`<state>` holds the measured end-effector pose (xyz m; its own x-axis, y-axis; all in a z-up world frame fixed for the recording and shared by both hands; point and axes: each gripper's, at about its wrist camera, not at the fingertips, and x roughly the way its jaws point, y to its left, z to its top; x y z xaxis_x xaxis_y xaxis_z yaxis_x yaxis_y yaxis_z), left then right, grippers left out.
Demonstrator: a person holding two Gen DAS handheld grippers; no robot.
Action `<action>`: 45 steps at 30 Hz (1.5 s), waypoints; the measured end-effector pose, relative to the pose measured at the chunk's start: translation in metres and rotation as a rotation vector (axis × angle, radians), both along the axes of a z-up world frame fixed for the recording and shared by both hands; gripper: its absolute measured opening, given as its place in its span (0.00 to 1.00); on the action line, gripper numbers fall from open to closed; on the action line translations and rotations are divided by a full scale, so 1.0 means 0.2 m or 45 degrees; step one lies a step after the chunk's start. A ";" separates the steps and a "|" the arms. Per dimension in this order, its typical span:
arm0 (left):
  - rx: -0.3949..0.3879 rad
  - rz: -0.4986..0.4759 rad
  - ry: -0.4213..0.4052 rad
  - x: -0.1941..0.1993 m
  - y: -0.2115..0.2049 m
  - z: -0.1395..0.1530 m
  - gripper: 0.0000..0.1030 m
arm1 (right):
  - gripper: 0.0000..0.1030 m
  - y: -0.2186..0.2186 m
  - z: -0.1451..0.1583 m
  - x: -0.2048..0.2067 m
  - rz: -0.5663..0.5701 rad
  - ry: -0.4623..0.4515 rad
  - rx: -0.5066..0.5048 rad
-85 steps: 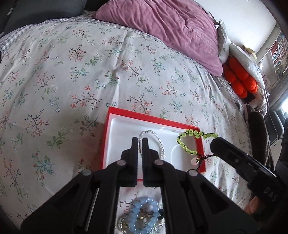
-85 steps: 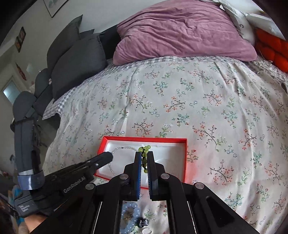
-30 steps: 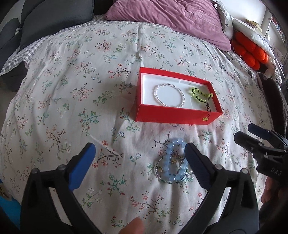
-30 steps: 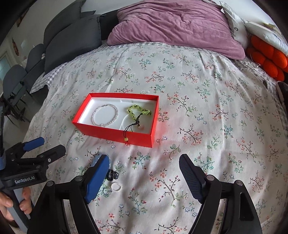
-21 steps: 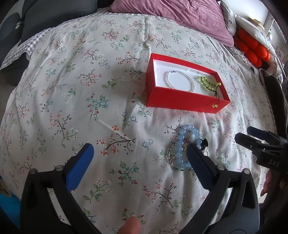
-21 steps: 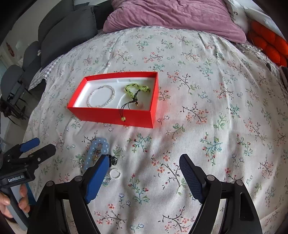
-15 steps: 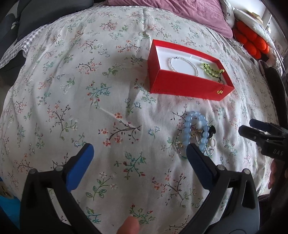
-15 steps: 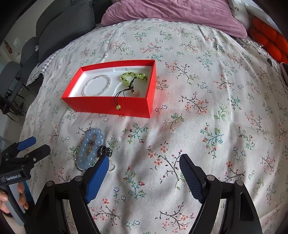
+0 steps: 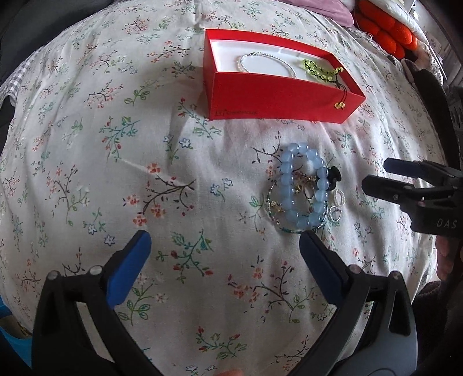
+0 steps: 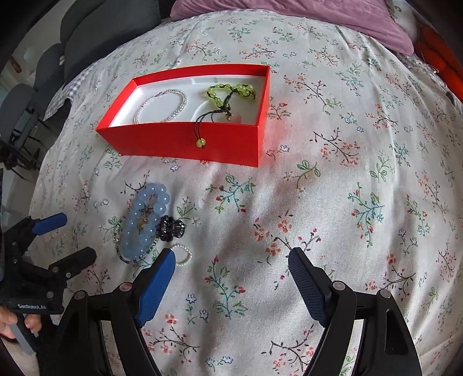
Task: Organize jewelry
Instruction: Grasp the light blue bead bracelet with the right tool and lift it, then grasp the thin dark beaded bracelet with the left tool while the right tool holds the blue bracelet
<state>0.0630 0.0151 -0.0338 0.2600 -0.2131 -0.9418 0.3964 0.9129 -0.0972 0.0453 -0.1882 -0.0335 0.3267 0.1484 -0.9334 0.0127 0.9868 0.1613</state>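
Note:
A red box (image 9: pixel 277 95) (image 10: pixel 185 143) with a white inside sits on the floral bedspread. It holds a pearl bracelet (image 9: pixel 262 59) (image 10: pixel 162 107) and a green bead bracelet (image 9: pixel 319 69) (image 10: pixel 228 89) whose cord hangs over the front wall. In front of the box lies a pile: a pale blue bead bracelet (image 9: pixel 302 192) (image 10: pixel 147 219), a black clip (image 10: pixel 171 228), a small pearl ring (image 10: pixel 181 254) and thin chains. My left gripper (image 9: pixel 224 248) is open and empty above the bedspread, near the pile. My right gripper (image 10: pixel 231 261) is open and empty, right of the pile.
The floral bedspread (image 10: pixel 361 173) spreads all around. A purple pillow (image 10: pixel 303 14) and orange cushions (image 9: pixel 385 31) lie at the far side. Dark grey cushions (image 10: pixel 101 26) stand at the far left. The right gripper shows at the left wrist view's right edge (image 9: pixel 405 185).
Both grippers have opened, let go of the bracelets in the box and pulled back toward the pile. The green bracelet now lies in the box.

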 end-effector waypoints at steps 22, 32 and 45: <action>0.057 -0.065 -0.009 -0.02 -0.02 -0.03 0.86 | 0.18 0.30 -0.11 0.27 0.085 -0.005 0.050; 0.054 -0.097 -0.037 -0.04 -0.04 -0.02 0.86 | 0.12 0.24 0.04 0.18 0.067 -0.091 0.084; -0.229 0.020 0.078 0.09 -0.01 0.00 0.53 | 0.12 0.01 0.21 0.04 -0.023 -0.178 0.087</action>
